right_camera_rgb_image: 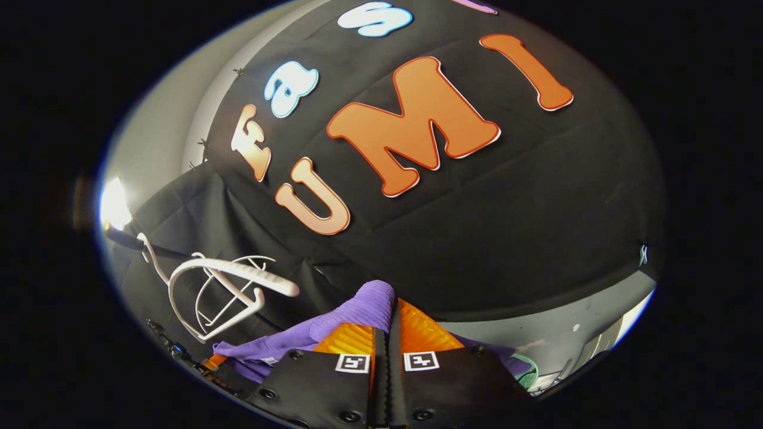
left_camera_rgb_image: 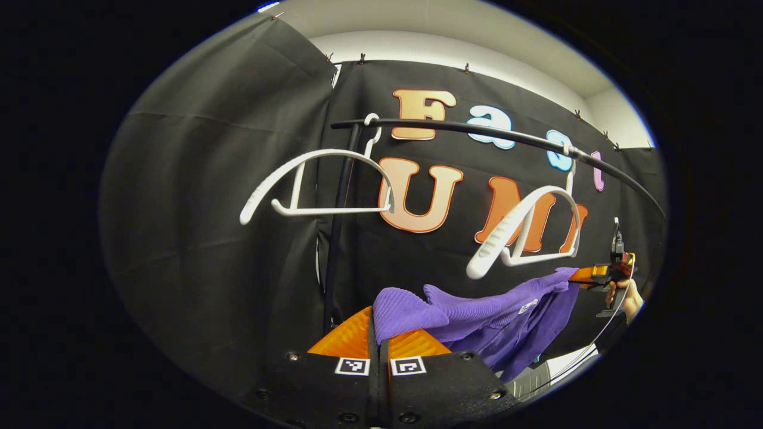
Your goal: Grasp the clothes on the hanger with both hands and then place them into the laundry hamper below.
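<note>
A purple knitted garment [left_camera_rgb_image: 477,322] hangs stretched between the two grippers, below two bare white hangers [left_camera_rgb_image: 322,185] [left_camera_rgb_image: 524,232] on a black rail [left_camera_rgb_image: 477,128]. My left gripper [left_camera_rgb_image: 377,325] is shut on one end of the garment. The right gripper [left_camera_rgb_image: 602,275] shows far right in the left gripper view, held by a hand, clamped on the other end. In the right gripper view my right gripper [right_camera_rgb_image: 390,316] is shut on purple cloth [right_camera_rgb_image: 334,330], with the white hangers [right_camera_rgb_image: 220,286] at lower left.
The rail's black upright post [left_camera_rgb_image: 340,226] stands just left of the garment. A pale floor [right_camera_rgb_image: 554,339] and a greenish rim [right_camera_rgb_image: 527,369] show at the lower right of the right gripper view. Black cloth walls close in behind and to the left.
</note>
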### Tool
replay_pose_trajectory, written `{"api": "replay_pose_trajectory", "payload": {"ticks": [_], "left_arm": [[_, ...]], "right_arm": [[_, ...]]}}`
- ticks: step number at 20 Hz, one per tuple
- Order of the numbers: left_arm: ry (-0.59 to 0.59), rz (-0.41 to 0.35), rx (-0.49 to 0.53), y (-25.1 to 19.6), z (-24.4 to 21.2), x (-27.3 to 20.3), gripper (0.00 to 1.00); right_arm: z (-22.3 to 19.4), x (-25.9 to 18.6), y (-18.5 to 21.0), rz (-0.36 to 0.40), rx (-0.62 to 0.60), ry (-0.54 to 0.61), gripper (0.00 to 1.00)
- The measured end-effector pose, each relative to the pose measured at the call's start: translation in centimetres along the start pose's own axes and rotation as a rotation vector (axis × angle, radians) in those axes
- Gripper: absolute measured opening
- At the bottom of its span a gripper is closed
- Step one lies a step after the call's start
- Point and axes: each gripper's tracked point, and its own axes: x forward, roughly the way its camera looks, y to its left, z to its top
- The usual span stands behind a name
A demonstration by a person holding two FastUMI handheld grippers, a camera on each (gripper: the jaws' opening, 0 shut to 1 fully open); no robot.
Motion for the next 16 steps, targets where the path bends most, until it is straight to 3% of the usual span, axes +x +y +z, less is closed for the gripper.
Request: {"api": "replay_pose_trajectory", "payload": {"ticks": [9, 16], "left_arm": [[0.107, -0.046, -0.027, -3.3, -5.6, -0.1, 0.0], [0.148, -0.151, -0.04, -10.1, -8.4, -1.0, 0.0]], "right_arm": [[-8.3, -2.2, -3.7, -0.1, 0.059, 0.06, 0.07], [-13.6, -5.0, -2.3, -0.11, 0.083, 0.079, 0.07]]}}
